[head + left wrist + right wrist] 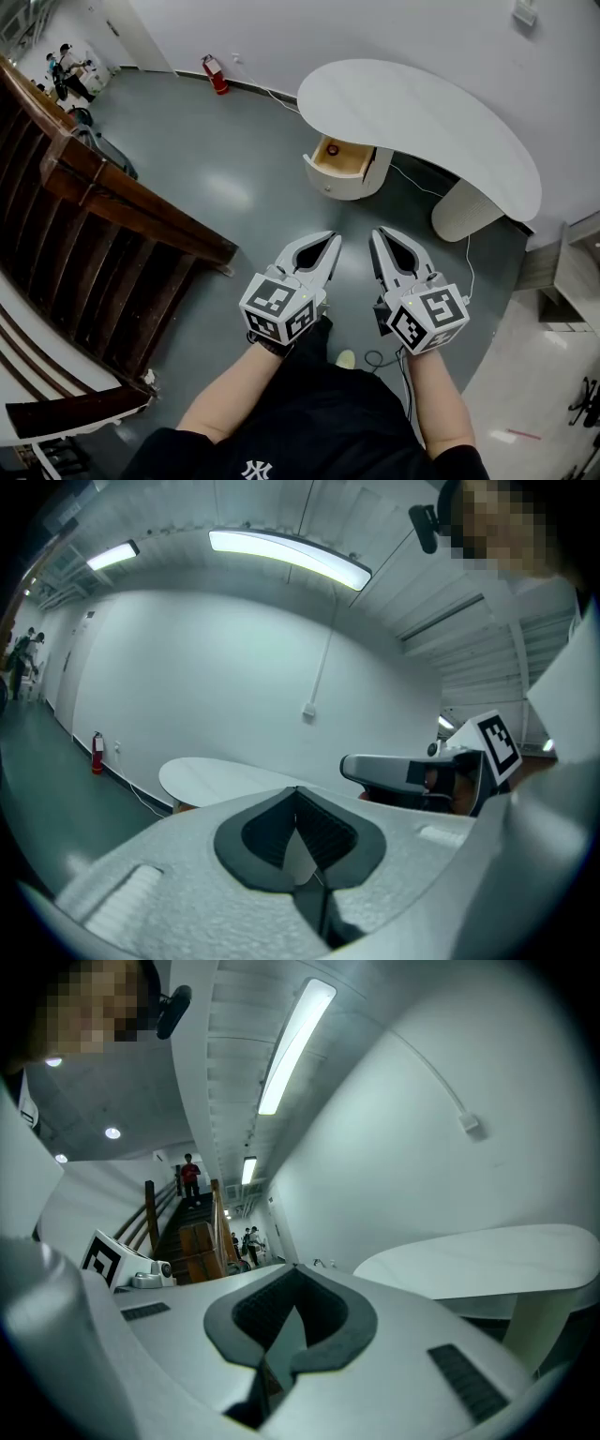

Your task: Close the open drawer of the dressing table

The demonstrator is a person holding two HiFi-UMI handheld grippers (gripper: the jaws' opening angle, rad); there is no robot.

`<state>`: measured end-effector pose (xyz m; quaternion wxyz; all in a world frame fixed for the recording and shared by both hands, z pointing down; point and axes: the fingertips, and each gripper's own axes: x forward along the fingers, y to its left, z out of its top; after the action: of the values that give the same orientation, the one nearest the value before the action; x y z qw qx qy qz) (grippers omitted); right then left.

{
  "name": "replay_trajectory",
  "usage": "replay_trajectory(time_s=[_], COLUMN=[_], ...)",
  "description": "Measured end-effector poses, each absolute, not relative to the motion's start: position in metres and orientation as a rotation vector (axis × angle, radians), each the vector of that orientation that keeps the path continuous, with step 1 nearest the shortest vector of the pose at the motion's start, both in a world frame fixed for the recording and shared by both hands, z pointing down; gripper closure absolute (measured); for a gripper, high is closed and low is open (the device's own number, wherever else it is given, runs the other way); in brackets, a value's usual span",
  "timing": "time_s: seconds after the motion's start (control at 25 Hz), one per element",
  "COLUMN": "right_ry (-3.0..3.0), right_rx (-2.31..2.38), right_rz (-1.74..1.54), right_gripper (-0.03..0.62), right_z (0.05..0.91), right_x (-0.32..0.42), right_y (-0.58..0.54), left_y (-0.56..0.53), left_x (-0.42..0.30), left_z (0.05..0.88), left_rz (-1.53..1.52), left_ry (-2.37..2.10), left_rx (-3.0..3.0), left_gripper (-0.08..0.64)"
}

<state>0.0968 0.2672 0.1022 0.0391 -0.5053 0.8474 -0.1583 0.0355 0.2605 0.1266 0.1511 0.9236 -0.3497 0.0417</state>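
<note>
The white dressing table (422, 122) with a curved top stands ahead against the wall. Its drawer (343, 157) is pulled open toward me on the left pedestal, showing a wooden inside with a small red thing in it. Both grippers are held side by side in front of me, well short of the drawer and pointing toward it. My left gripper (335, 237) is shut with nothing between its jaws, and so is my right gripper (375, 232). The left gripper view shows the shut tips (298, 789) with the tabletop (216, 778) beyond. The right gripper view shows its shut tips (295, 1267) and the tabletop (487, 1260).
A wooden stair railing (112, 216) runs along the left. A red fire extinguisher (216, 75) stands by the far wall. A white cable (469, 267) trails over the grey floor near the table's round right leg (466, 208). People stand far off at the top left (67, 70).
</note>
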Motion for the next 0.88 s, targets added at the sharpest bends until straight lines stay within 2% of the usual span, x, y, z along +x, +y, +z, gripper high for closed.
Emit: replay_trajectory(time_s=[0.44,0.88], right_ry=[2.620,2.667], right_rx=[-1.578,-1.581], right_rz=[-0.575,-0.708], right_gripper=[0.578,0.578], right_z=[0.141,0.201], right_x=[0.045,0.055], right_y=[0.130,0.046], left_y=[0.122,0.039], left_x=[-0.003,0.003], left_z=[0.183,0.259], left_rz=[0.218,0.302], left_ry=[-0.973,-1.006], left_rx=[2.626,2.543], left_gripper=[0.551,0.551])
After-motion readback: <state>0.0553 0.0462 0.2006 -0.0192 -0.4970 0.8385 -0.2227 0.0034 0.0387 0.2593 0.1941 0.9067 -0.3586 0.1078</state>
